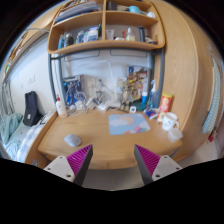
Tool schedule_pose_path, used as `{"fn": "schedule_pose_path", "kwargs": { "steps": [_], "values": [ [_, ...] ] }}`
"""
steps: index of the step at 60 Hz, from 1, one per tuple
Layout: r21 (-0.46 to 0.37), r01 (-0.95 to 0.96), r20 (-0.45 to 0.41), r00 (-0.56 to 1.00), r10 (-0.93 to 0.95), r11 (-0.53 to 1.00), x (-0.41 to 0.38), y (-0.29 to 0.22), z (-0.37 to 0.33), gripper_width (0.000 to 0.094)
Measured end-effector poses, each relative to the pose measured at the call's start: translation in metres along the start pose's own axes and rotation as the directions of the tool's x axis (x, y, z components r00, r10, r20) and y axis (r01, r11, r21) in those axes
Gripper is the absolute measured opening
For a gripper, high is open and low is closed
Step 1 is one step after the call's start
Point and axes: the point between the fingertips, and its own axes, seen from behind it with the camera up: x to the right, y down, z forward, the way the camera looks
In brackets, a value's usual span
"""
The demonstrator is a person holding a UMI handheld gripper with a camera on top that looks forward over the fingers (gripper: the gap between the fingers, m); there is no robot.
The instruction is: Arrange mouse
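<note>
Gripper view: the gripper [113,160] hangs back from the wooden worktop [100,146], its two fingers spread wide and holding nothing, their magenta pads [80,158] facing each other across an empty gap. The small grey rounded mouse [73,139] lies on the worktop beyond the fingers and off toward the left finger, well apart from it. Its long axis seems to run roughly across the view, though it is too small to be sure. A light blue mouse mat [128,123] lies farther right. Reaching the mouse will likely mean moving forward and left.
</note>
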Motion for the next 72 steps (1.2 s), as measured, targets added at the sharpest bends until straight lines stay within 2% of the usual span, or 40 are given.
{"fn": "schedule_pose_path", "kwargs": {
  "steps": [10, 18, 26, 32, 50, 72],
  "values": [
    [-0.14, 0.024, 0.108, 0.994, -0.008, 0.99, -0.091, 0.083, 0.033, 0.0844],
    [-0.174, 0.034, 0.18, 0.984, -0.002, 0.984, -0.16, 0.106, 0.066, 0.0845],
    [-0.188, 0.077, 0.193, 0.98, -0.04, 0.979, -0.205, 0.109, 0.108, 0.0844],
    [-0.205, 0.088, 0.183, 0.982, -0.051, 0.975, -0.223, 0.107, 0.141, 0.0854],
    [-0.266, 0.075, 0.04, 0.997, -0.067, 0.961, -0.206, 0.096, 0.213, 0.0839],
    [-0.283, 0.043, -0.011, 0.999, -0.048, 0.958, -0.212, 0.067, 0.274, 0.0837]
  ]
}}
